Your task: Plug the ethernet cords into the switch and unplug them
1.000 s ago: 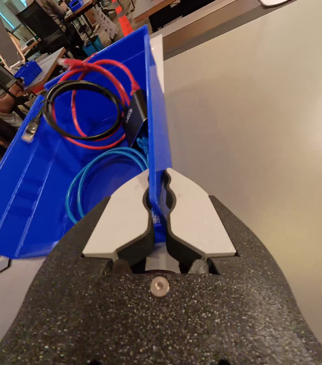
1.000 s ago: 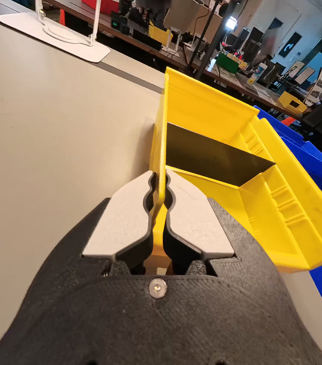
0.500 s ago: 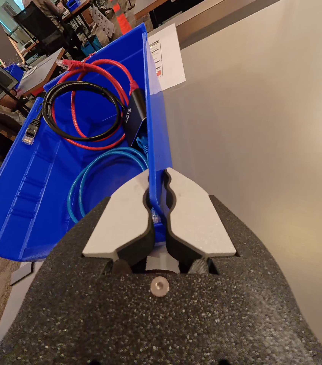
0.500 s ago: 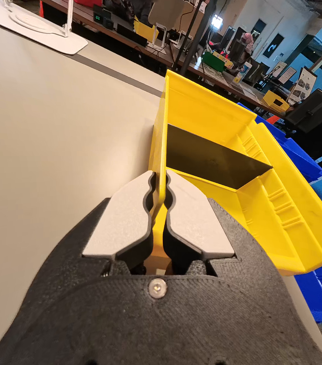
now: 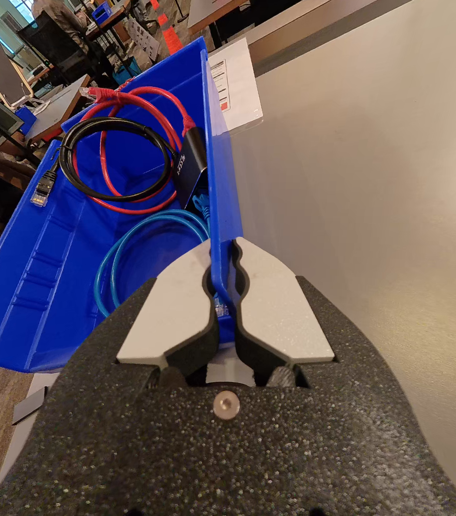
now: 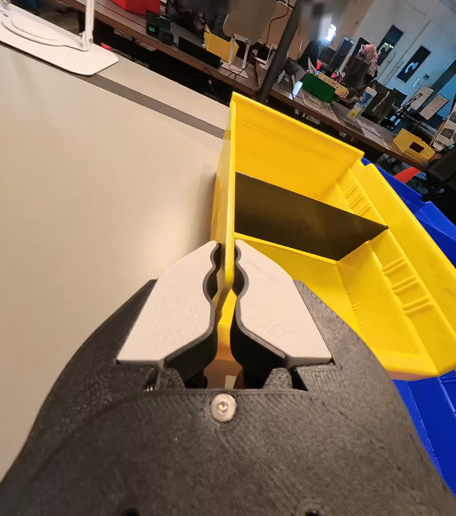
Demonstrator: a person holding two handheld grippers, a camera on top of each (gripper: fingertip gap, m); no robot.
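Observation:
My left gripper (image 5: 221, 245) is shut on the right wall of a blue bin (image 5: 53, 251). In the bin lie a red ethernet cord (image 5: 137, 96), a black ethernet cord (image 5: 115, 124) with its plug (image 5: 42, 190) at the left wall, a light blue ethernet cord (image 5: 148, 223) and a black switch (image 5: 190, 164) leaning on the right wall. My right gripper (image 6: 227, 245) is shut on the left wall of a yellow bin (image 6: 319, 279) with a black divider (image 6: 299, 220) across it.
A grey table top (image 5: 361, 195) spreads right of the blue bin, with a white sheet (image 5: 235, 83) at its far edge. In the right wrist view a white stand base (image 6: 53, 47) sits far left, and another blue bin (image 6: 444, 418) lies under the yellow one. The grippers' ends are close to 75 cm from one another.
The blue bin, held by my left gripper, has moved over the table, and the white sheet has come into view behind it. The yellow bin has shifted with my right gripper. Both grips are unchanged.

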